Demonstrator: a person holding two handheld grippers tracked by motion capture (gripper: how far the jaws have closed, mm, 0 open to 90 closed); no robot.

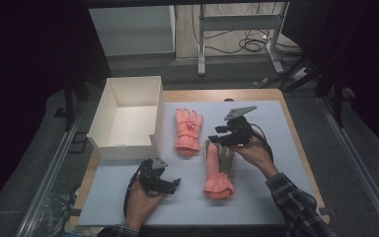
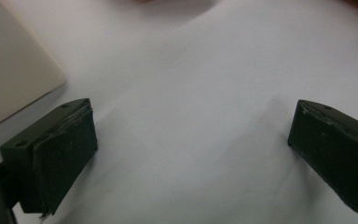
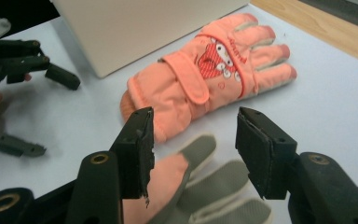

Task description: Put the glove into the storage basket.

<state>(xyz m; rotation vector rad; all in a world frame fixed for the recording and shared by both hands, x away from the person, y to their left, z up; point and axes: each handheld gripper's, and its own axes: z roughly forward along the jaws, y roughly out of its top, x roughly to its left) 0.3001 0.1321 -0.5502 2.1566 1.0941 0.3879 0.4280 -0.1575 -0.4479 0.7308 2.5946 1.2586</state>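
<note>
Two orange winter gloves lie on the white mat [image 1: 256,197]. One glove [image 1: 188,129] [image 3: 205,70] lies back up and shows a cartoon patch and a strap. The other glove [image 1: 218,170] [image 3: 205,186] lies palm up, its palm and fingers grey. My right gripper [image 1: 216,136] [image 3: 195,116] hovers over the grey fingers, jaws open, with nothing pressed between them. My left gripper [image 1: 172,185] [image 2: 193,112] [image 3: 39,112] rests low over bare mat at the front left, open and empty.
An open white box [image 1: 126,116] [image 3: 135,28] stands at the mat's back left, beside the patched glove; its corner [image 2: 9,70] reaches into the left gripper view. Bare wooden table edge [image 1: 301,148] runs along the right. Desk legs and cables lie on the floor beyond.
</note>
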